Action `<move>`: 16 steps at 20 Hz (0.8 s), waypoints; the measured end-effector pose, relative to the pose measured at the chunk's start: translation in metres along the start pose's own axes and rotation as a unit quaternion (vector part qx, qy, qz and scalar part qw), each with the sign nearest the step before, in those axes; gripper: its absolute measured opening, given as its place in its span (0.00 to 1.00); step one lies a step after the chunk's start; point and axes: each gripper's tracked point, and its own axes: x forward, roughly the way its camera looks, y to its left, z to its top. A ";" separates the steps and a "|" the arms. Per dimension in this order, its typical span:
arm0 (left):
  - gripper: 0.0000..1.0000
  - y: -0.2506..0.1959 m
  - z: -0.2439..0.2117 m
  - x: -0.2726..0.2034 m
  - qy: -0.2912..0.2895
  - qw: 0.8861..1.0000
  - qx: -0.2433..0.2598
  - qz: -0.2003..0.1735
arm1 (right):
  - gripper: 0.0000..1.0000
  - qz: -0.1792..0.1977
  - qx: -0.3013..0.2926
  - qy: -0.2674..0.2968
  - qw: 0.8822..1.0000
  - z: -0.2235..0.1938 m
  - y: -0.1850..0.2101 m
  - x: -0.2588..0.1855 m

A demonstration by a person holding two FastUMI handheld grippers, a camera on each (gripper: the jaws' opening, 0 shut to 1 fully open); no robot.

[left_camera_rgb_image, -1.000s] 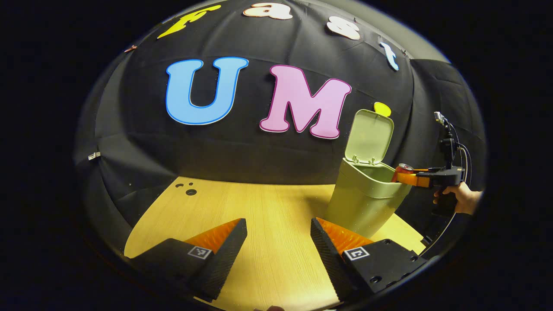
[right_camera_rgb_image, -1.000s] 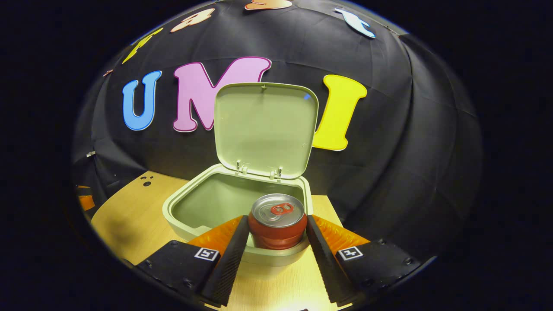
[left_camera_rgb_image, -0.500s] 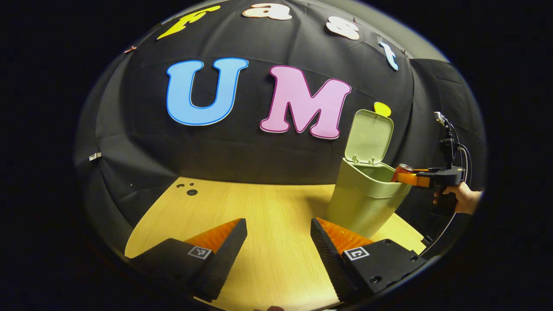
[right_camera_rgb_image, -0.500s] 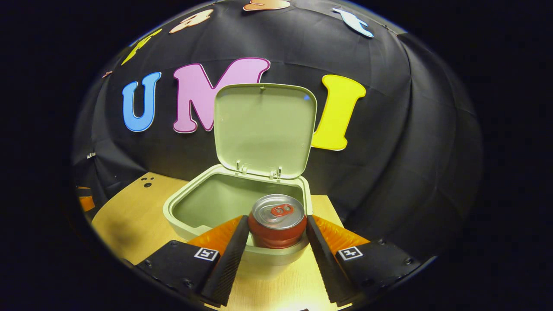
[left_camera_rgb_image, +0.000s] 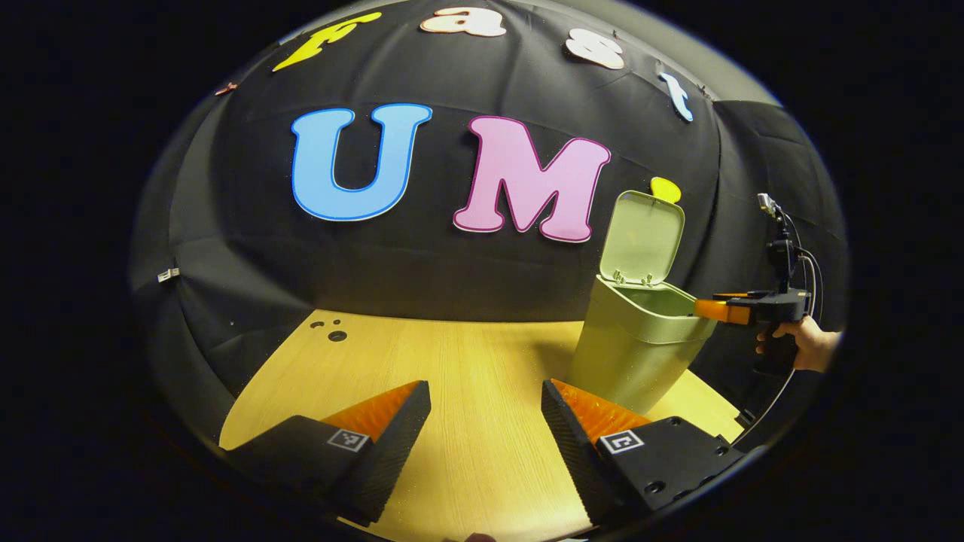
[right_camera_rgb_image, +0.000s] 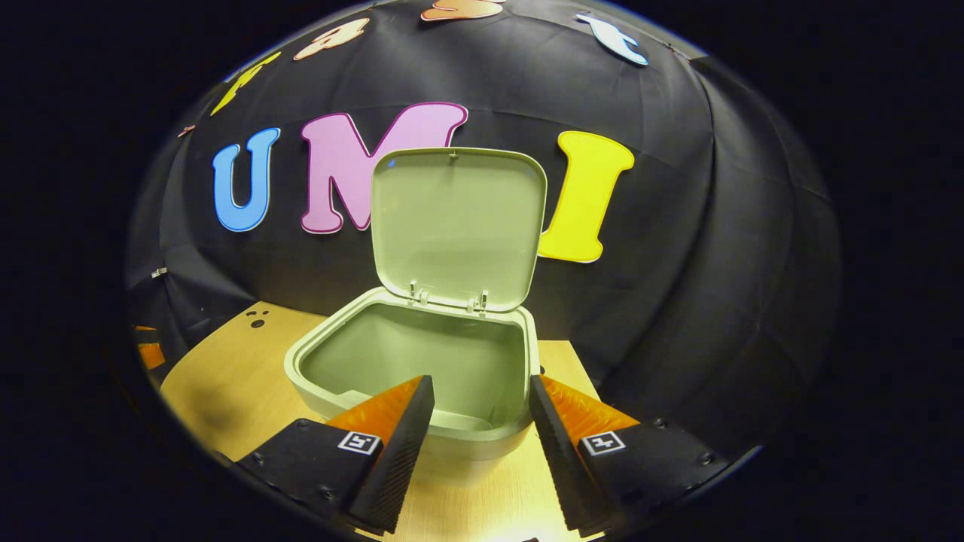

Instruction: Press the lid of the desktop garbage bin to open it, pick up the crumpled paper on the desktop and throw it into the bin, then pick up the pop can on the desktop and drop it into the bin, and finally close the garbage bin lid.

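Two empty, spread grippers, left [left_camera_rgb_image: 486,421] and right [right_camera_rgb_image: 482,418], over wooden table [left_camera_rgb_image: 467,361] by lid-up bin [right_camera_rgb_image: 422,361].

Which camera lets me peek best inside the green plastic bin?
The right gripper view: it looks down into the green plastic bin from close, under its raised lid. The left gripper view shows the bin from the side, farther off, hiding its inside.

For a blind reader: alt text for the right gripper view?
The right gripper, fingers apart and holding nothing, hovers at the near rim of a green bin on a wooden table. The bin's lid stands open.
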 end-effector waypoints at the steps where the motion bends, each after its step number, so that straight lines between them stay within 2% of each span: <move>1: 0.95 -0.001 0.001 0.000 0.000 1.000 0.001 0.001 | 0.81 0.004 0.002 -0.009 1.000 0.007 0.002 -0.002; 3: 0.95 -0.002 0.001 -0.001 0.000 1.000 0.002 0.001 | 0.81 0.008 0.005 -0.028 1.000 0.028 0.004 -0.004; 7: 0.95 -0.008 0.000 -0.001 0.000 1.000 0.000 0.001 | 0.81 0.020 0.017 -0.092 0.995 0.094 0.004 -0.002; 12: 0.95 -0.013 -0.003 0.005 0.002 1.000 -0.008 -0.003 | 0.81 0.020 0.022 -0.163 0.986 0.166 -0.004 0.013; 16: 0.95 -0.025 -0.007 0.008 0.007 1.000 -0.015 -0.003 | 0.81 0.030 0.020 -0.211 0.977 0.207 -0.001 0.026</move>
